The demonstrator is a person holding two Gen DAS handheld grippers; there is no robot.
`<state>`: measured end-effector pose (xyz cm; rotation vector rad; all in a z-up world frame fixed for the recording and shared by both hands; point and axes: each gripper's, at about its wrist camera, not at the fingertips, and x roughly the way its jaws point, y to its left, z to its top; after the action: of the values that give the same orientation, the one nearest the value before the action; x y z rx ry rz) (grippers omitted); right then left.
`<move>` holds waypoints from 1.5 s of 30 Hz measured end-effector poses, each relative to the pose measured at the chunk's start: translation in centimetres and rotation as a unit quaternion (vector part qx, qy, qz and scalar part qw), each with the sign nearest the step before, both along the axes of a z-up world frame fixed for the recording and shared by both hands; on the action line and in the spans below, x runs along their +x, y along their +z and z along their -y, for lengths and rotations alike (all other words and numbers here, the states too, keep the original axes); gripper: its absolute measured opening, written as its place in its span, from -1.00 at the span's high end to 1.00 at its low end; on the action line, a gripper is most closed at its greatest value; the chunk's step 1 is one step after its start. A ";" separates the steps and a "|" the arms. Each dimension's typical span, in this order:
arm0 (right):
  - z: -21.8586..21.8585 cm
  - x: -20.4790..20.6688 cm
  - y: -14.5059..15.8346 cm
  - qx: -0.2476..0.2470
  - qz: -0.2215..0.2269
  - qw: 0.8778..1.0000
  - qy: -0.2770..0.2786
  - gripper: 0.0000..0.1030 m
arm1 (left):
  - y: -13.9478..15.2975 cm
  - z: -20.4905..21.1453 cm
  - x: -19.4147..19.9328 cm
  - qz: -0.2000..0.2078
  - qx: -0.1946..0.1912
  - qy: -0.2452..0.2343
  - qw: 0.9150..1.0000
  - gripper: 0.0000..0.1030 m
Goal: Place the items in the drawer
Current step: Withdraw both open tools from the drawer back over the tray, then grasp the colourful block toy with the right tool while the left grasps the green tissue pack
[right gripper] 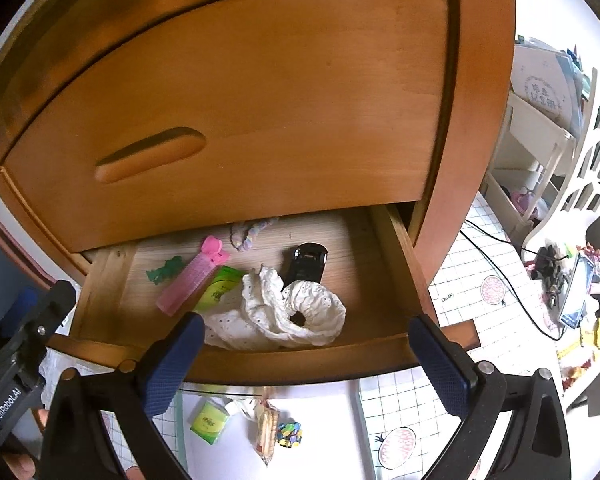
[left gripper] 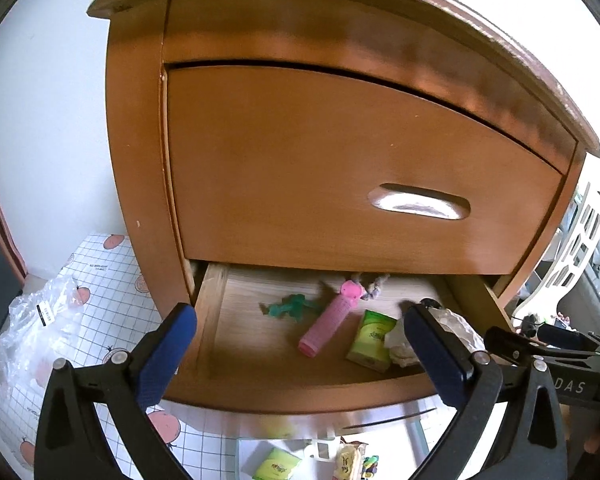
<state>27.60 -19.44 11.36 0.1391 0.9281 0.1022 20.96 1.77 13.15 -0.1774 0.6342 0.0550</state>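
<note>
Both the left gripper (left gripper: 300, 344) and right gripper (right gripper: 304, 356) were spread wide, nothing pinched. White lace cloth (right gripper: 288, 312) lay in the open drawer (right gripper: 300, 354). Remaining items, e.g. green packet (right gripper: 209, 422) below, should be fetched next, drawer front cleared.

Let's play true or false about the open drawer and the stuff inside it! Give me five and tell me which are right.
1. The lower drawer is open. True.
2. The left gripper is holding the pink tube. False: its jaws are open and empty.
3. The white frilly cloth lies inside the drawer. True.
4. The upper drawer is pulled out too. False: it is closed.
5. A green tissue pack lies on the floor below. True.
</note>
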 end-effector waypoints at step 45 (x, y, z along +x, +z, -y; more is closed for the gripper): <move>-0.7 -12.1 -16.4 0.010 -0.095 0.995 0.022 -1.00 | -16.7 -0.2 -9.1 -0.167 -0.041 0.007 0.985 -1.00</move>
<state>15.49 -18.72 -5.07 0.1483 1.1206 0.1412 11.84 1.95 -3.59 -0.2552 0.9712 0.0735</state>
